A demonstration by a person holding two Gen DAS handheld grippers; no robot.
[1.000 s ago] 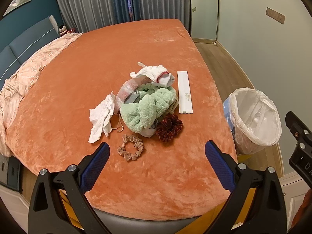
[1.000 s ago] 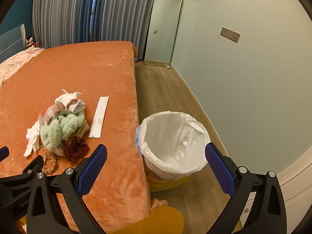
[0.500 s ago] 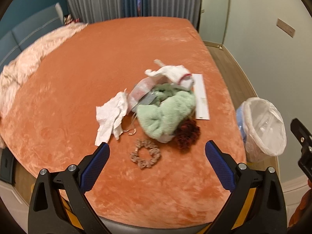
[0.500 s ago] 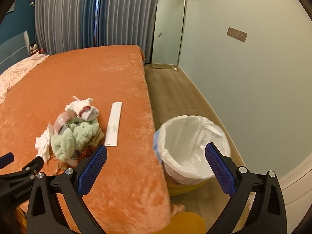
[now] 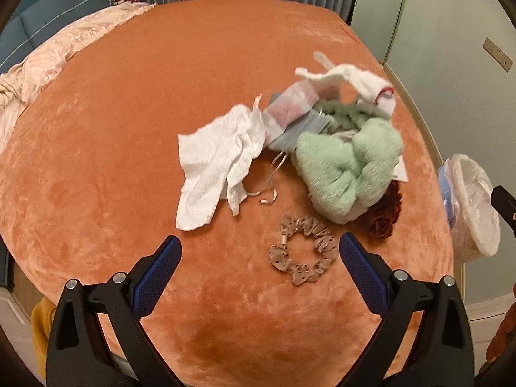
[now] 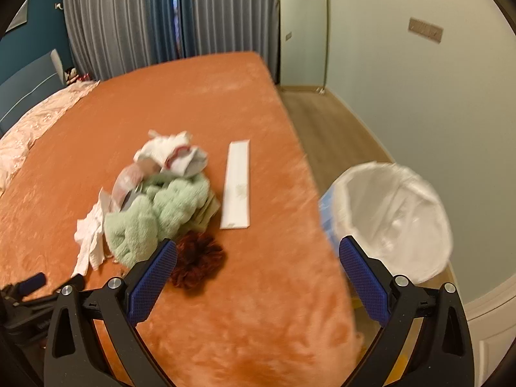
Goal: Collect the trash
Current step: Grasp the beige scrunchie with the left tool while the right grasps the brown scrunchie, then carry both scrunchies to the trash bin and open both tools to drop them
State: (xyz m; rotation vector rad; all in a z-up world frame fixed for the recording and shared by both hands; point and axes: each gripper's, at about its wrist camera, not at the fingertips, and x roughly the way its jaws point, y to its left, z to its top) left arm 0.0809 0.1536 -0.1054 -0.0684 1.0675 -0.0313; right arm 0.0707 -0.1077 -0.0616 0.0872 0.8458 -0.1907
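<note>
A crumpled white tissue [image 5: 216,158] lies on the orange bed [image 5: 129,96], left of a pile with a clear wrapper [image 5: 290,109], a white sock [image 5: 354,80] and a green headband [image 5: 351,167]. My left gripper [image 5: 258,261] is open and empty, just short of the tissue. My right gripper [image 6: 258,267] is open and empty over the bed's right edge, near the dark red scrunchie [image 6: 196,261]. A white paper strip [image 6: 237,183] lies right of the pile. A bin with a white liner [image 6: 393,216] stands on the floor beside the bed.
A beige dotted scrunchie [image 5: 303,258] lies between my left fingers. A pink quilt [image 5: 48,61] lies at the bed's far left. The bin also shows in the left wrist view [image 5: 471,203]. Wood floor [image 6: 329,122] and a wall are to the right.
Both grippers moved forward and left toward the pile. The tissue and pile loom larger in the left view; the bin slid to the right in both views. Nothing was grasped.
</note>
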